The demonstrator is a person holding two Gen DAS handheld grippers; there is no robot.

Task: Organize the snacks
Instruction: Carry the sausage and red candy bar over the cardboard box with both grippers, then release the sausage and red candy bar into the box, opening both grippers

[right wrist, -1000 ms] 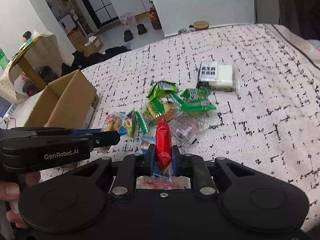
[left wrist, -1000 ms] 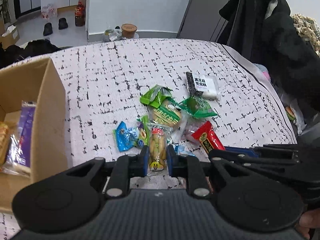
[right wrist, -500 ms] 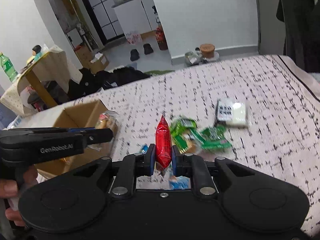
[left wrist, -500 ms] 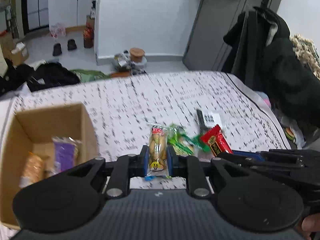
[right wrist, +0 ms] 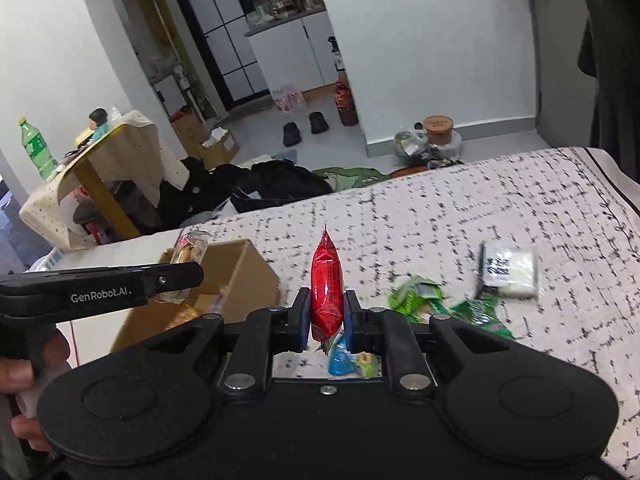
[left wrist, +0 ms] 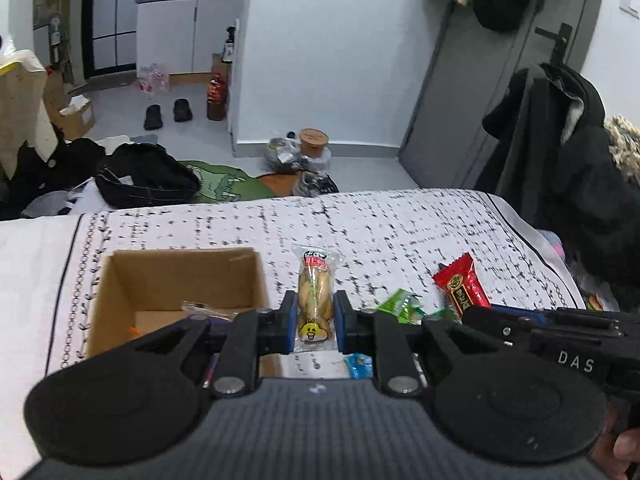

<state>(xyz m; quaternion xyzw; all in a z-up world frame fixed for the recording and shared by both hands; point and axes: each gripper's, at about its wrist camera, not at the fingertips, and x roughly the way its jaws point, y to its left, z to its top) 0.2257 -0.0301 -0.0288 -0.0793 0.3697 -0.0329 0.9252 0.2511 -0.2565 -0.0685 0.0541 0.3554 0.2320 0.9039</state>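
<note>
The left gripper (left wrist: 316, 320) pinches a clear-wrapped biscuit stick packet with a cartoon face (left wrist: 315, 300) between its fingers, held above the patterned white bedspread (left wrist: 400, 224), just beside the open brown cardboard box (left wrist: 180, 276). The right gripper (right wrist: 327, 320) clamps a shiny red snack packet (right wrist: 327, 284) upright, while green packets (right wrist: 416, 292) and a white-wrapped cake (right wrist: 510, 268) lie on the bed.

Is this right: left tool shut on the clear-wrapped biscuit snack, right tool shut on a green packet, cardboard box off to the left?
Not quite. The right tool is shut on a red packet, as the right wrist view shows; the green packets lie on the bedspread. The left tool holds the clear-wrapped biscuit snack, and the cardboard box sits left.
</note>
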